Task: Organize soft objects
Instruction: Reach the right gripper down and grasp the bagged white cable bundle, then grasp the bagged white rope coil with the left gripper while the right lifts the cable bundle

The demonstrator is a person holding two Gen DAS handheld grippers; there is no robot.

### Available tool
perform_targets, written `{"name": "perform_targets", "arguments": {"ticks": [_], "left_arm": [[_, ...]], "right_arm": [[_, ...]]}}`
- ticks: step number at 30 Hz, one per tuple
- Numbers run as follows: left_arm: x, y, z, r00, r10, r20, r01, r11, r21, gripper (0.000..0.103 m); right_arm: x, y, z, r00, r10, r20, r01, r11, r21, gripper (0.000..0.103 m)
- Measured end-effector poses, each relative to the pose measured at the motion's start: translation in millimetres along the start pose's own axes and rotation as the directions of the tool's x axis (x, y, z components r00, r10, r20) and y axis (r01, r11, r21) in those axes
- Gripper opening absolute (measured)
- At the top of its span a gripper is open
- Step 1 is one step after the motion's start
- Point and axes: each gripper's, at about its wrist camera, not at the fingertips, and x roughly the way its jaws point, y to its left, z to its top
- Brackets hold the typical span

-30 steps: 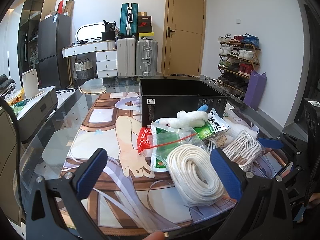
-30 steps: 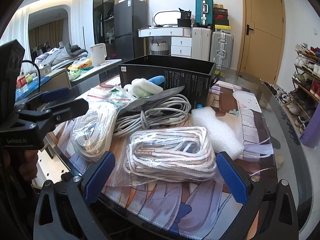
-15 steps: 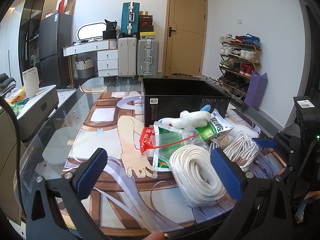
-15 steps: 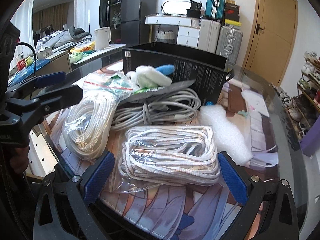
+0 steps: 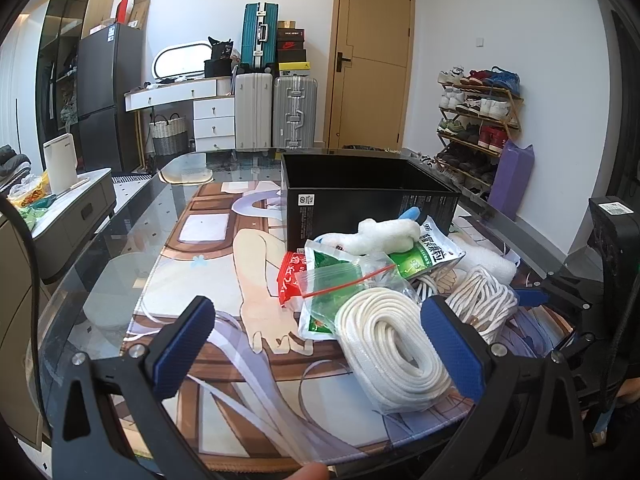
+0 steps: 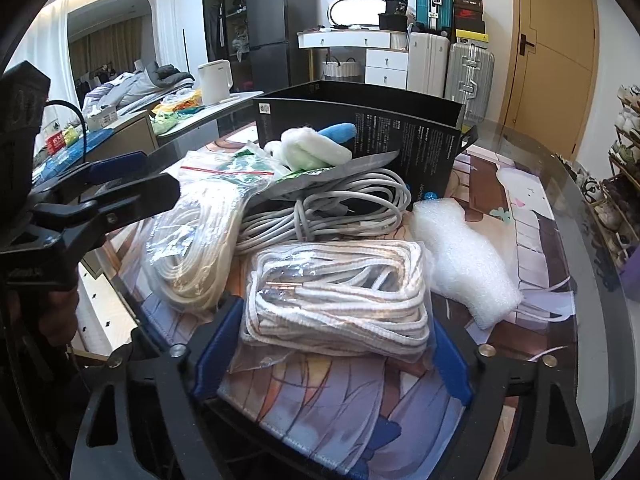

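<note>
Covering the glass desk (image 5: pixel 120 264) is a printed anime mat (image 5: pixel 224 252), and an open black box (image 5: pixel 368 200) stands on it behind the pile of soft things. Next in size, a bagged white rope coil (image 5: pixel 394 344) lies near the left tool (image 5: pixel 316 344), whose fingers are spread wide and hold nothing. The right tool (image 6: pixel 328 354), fingers apart, flanks a bagged striped cord bundle (image 6: pixel 340 296) beside bubble wrap (image 6: pixel 466 264), grey cable (image 6: pixel 332 208) and a small plush toy (image 6: pixel 310 148).
</note>
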Motion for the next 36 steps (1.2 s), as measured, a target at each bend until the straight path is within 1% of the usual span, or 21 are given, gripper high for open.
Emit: {"name": "perform_targets", "arguments": {"ticks": [3,7,8,12,17,22,27,30,33,35,36], "left_arm": [[1.3,-1.8,-1.0,1.0,-0.003,-0.003,0.003,1.0,0.003,0.103],[1.2,-4.0,-2.6,1.0,-0.011,-0.009,0.011,1.0,0.011,0.103],[1.0,-4.7,-2.7,1.0,-0.012,-0.01,0.012,1.0,0.013,0.103],[1.9,-11.7,-3.3,0.999,-0.025,-0.024,0.026,0.999,0.028,0.103],[3.3,-26.1,-6.0,0.999,-0.032,-0.04,0.034,0.997,0.064,0.103],[7.8,-42.5,-10.2,0.997,-0.034,-0.073,0.041,0.995,0.095,0.103],[14.0,-56.2,-14.2,0.995,-0.008,-0.104,0.022,0.99,0.14,0.103],[18.7,-58.4,-14.9,0.992,0.001,-0.125,0.017,0.989,0.146,0.103],[19.0,-59.4,-15.5,0.992,0.008,-0.128,0.012,0.988,0.154,0.103],[17.7,-57.3,-13.7,0.992,-0.001,-0.125,0.019,0.989,0.145,0.102],[16.9,-55.6,-13.0,0.993,-0.006,-0.12,0.023,0.99,0.138,0.098]], "right_arm": [[-6.0,-0.1,-4.5,1.0,0.005,0.017,-0.005,1.0,0.012,0.083],[-18.5,-2.0,-10.8,0.998,0.0,0.066,-0.002,1.0,0.026,0.083],[-23.5,-2.0,-11.9,0.996,-0.009,0.087,0.006,1.0,0.027,0.083],[-36.7,-3.2,-13.3,0.99,-0.05,0.132,0.046,0.998,0.035,0.083],[-46.3,-11.8,-11.9,0.981,-0.099,0.167,0.089,0.994,0.065,0.083],[-50.9,-18.9,-12.2,0.973,-0.147,0.178,0.134,0.987,0.086,0.083],[-53.0,-20.2,-12.6,0.973,-0.149,0.179,0.135,0.987,0.09,0.083],[-53.3,-21.7,-12.4,0.974,-0.141,0.177,0.126,0.988,0.09,0.083],[-53.5,-19.4,-13.8,0.975,-0.137,0.176,0.124,0.989,0.085,0.083],[-54.4,-18.6,-13.8,0.975,-0.135,0.177,0.123,0.989,0.082,0.083],[-54.7,-17.4,-13.9,0.975,-0.136,0.177,0.123,0.989,0.081,0.083]]}}
